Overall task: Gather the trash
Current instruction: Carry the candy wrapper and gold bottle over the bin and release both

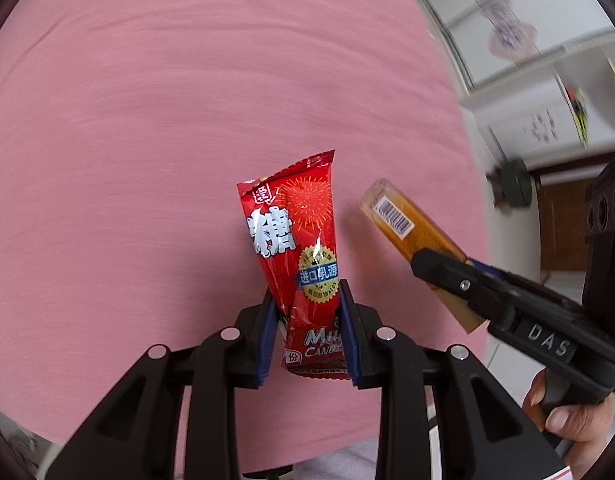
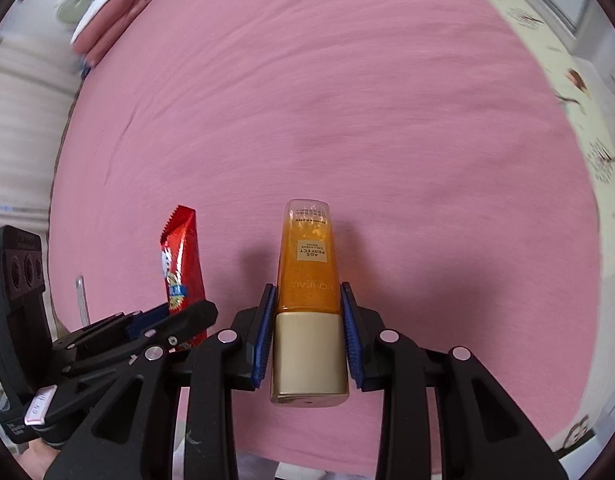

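Note:
My left gripper [image 1: 307, 300] is shut on a red candy wrapper [image 1: 303, 240] with white Chinese lettering, held above the pink bedsheet [image 1: 167, 120]. My right gripper [image 2: 308, 304] is shut on an orange cosmetic bottle [image 2: 309, 264] with a gold cap, held cap toward me. In the left wrist view the right gripper [image 1: 447, 276] shows at the right, holding the bottle [image 1: 403, 220]. In the right wrist view the left gripper [image 2: 179, 316] shows at the lower left with the wrapper [image 2: 181, 264].
The pink sheet [image 2: 347, 100] fills both views. White furniture [image 1: 547, 80] stands beyond the bed's right edge. A floral cream cover [image 2: 587, 120] lies at the right, and folded pink and green cloth [image 2: 107, 12] lies at the far left corner.

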